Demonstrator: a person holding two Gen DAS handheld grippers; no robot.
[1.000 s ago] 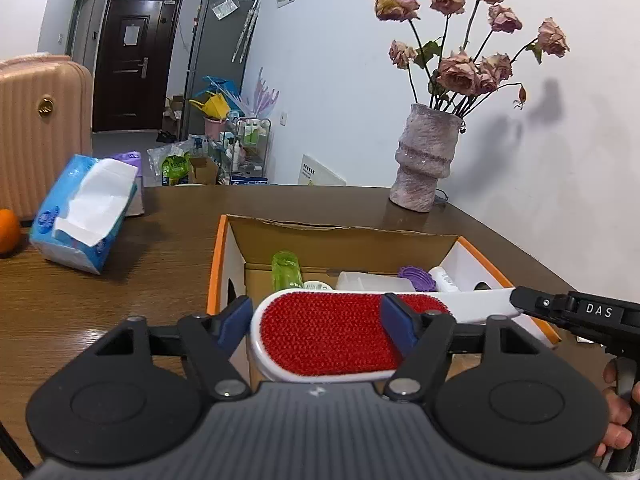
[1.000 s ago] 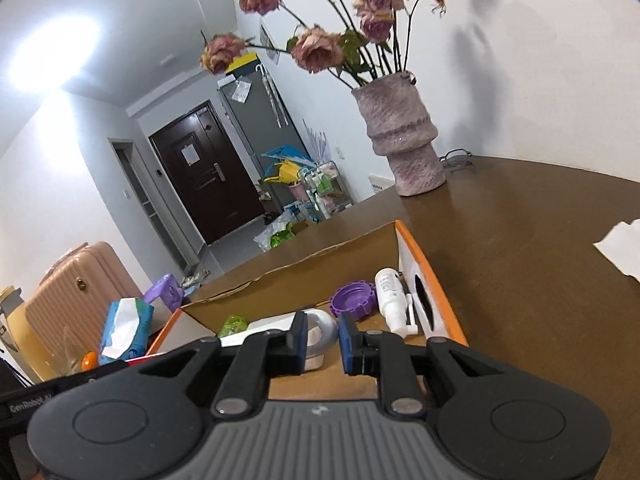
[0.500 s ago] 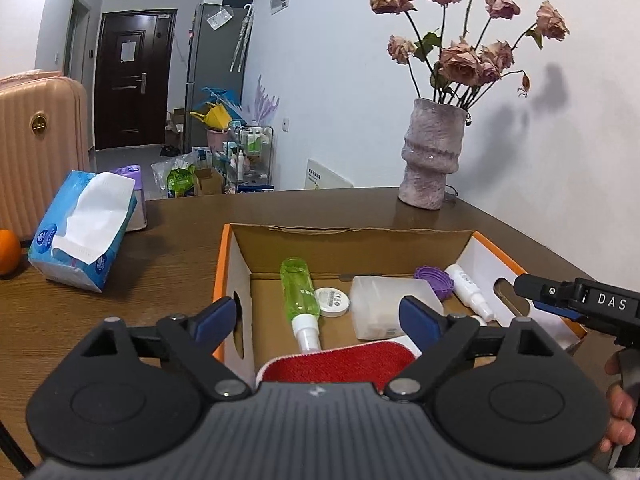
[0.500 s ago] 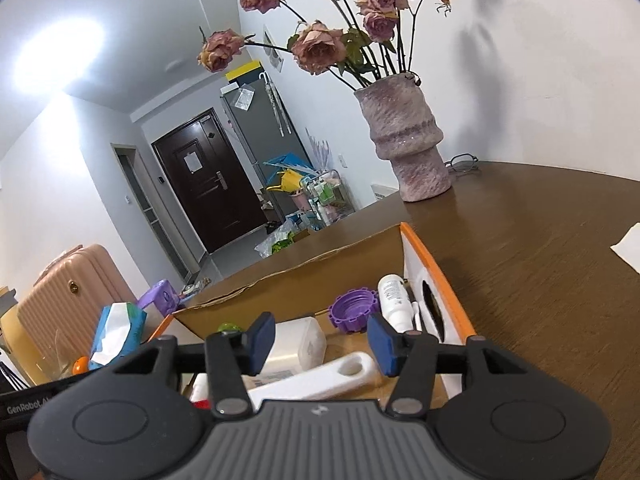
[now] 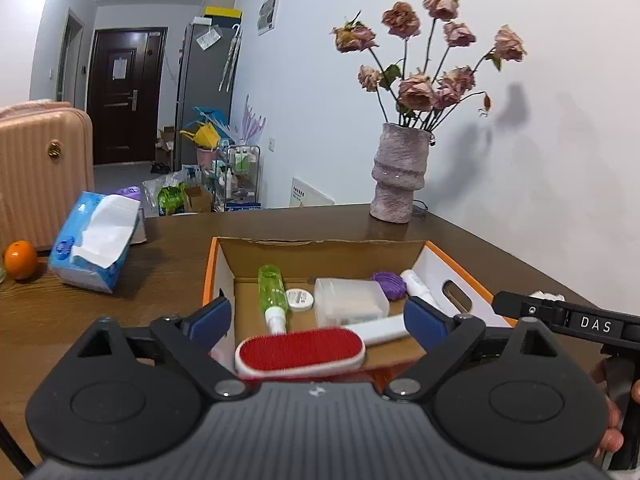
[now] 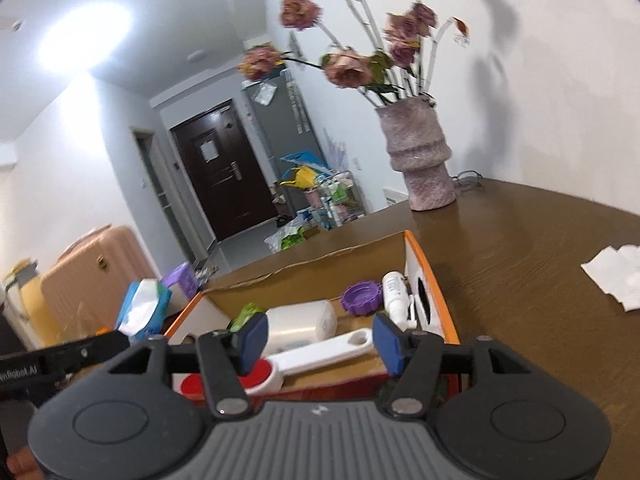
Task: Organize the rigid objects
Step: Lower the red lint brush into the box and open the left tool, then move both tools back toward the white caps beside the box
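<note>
- Left gripper (image 5: pixel 318 316): fingers spread wide, holding nothing; it hangs over the near end of the box (image 5: pixel 448 258), with the brush between the fingers but untouched.
- Right gripper (image 6: pixel 318 340): fingers likewise wide apart and empty, above the box's near edge; the brush handle runs across the gap between them.
- Brush (image 5: pixel 300 349): red bristle pad in a white frame, lying flat in the near part of the box; its white handle points away toward the right wall. Slightly blurred in both views.
- Box: open cardboard, orange-edged, with an oval hand-hole in the right wall, standing on the brown counter (image 5: pixel 168 248).
- Box contents, far half, left to right: green bottle (image 5: pixel 273 292) lying on its side, white cap toward the camera; small round tin (image 5: pixel 300 300) just beside it; translucent container (image 5: pixel 350 302); purple lid (image 5: pixel 389 286); white bottle (image 5: pixel 416 286) along the right wall.
- On the counter outside the box: tissue pack (image 5: pixel 94 248) and orange (image 5: pixel 21 265) to the left; vase (image 5: pixel 400 178) of dried roses beyond the far right corner; white tissues (image 6: pixel 618 276) well to the right.
</note>
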